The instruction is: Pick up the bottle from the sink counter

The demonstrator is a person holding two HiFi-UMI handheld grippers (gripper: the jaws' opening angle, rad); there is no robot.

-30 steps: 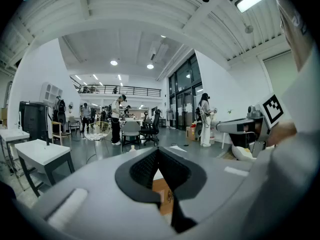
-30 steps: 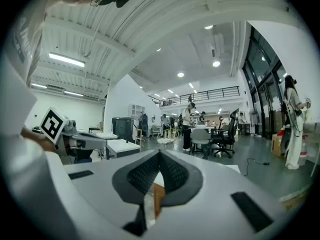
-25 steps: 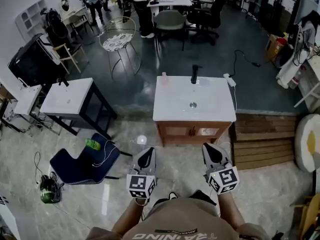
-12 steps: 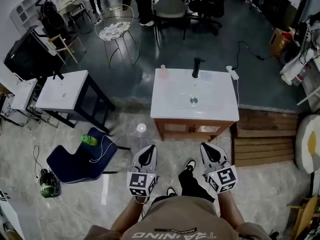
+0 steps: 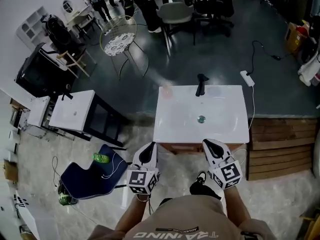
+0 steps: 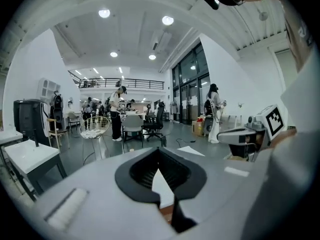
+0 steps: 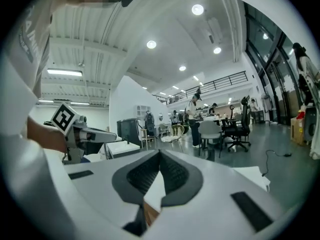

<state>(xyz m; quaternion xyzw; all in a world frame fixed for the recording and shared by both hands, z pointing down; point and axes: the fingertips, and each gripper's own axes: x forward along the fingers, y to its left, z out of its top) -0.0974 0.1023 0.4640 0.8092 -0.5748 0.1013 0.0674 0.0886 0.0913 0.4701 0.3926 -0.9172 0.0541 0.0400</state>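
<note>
Head view: both sets of jaws are clenched on nothing, with the left gripper (image 5: 148,149) and right gripper (image 5: 211,145) level before the near edge of the bench (image 5: 175,126). The bottle (image 5: 166,90), blurred, stands at its far left corner, left of the tap (image 5: 200,84).

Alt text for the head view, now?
From above, a person faces a white sink counter, holding the left tool and right tool shut and empty near its front edge. A pinkish bottle stands at its far left corner; a black faucet at the back middle.

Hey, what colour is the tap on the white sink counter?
The tap is black; the head view shows it best.
</note>
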